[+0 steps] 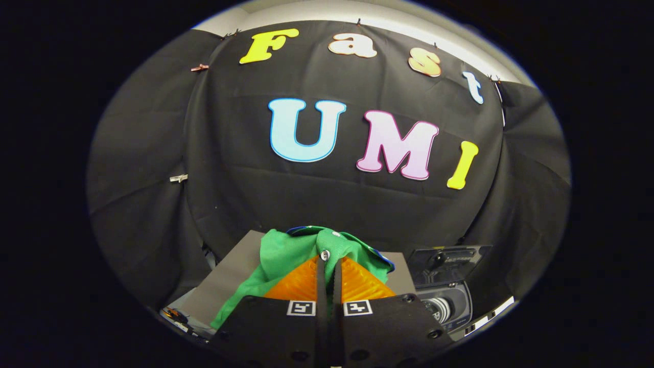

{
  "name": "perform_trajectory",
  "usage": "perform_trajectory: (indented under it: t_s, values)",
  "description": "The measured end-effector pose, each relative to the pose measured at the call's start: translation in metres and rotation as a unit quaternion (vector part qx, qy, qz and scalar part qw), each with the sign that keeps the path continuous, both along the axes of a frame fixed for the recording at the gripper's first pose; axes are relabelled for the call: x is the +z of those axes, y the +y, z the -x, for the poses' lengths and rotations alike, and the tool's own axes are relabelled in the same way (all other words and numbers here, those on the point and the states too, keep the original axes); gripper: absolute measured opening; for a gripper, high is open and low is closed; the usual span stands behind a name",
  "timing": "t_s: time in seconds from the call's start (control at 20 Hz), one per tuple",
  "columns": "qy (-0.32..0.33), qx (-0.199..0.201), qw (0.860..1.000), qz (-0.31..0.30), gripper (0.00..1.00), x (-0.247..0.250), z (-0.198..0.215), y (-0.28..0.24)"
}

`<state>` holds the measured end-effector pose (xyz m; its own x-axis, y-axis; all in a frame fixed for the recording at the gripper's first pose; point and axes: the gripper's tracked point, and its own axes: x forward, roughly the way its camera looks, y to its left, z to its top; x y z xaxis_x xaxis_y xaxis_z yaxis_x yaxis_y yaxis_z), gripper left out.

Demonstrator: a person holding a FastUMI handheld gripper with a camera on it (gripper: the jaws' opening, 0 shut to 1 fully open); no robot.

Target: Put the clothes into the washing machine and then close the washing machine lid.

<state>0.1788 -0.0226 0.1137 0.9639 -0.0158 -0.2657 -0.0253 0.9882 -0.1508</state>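
Above grey board (pixel 232 276), tongs (pixel 329 263) clamped on green cloth (pixel 286 253), washer (pixel 449 301) open just right.

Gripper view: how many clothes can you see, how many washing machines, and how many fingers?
Green cloth, pinched between the fingers and lifted: 1
Washing machine, lid up, beside the fingers: 1
Fingers of the gripper, shut on the cloth: 2
Total: 4
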Motion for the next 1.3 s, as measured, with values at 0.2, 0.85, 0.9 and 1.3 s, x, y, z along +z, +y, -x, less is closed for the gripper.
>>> perform_trajectory:
  t_s: [0.2, 0.85, 0.9, 1.3]
  values:
    - [-0.027, -0.005, 1.0, 0.015, 0.05, 0.02, 0.01, -0.014]
    - [-0.069, -0.018, 0.997, 0.003, 0.05, 0.068, 0.03, -0.143]
    - [-0.069, -0.011, 0.998, -0.003, 0.05, 0.069, 0.03, -0.156]
    - [-0.055, 0.008, 0.998, -0.024, 0.05, 0.061, 0.024, -0.268]
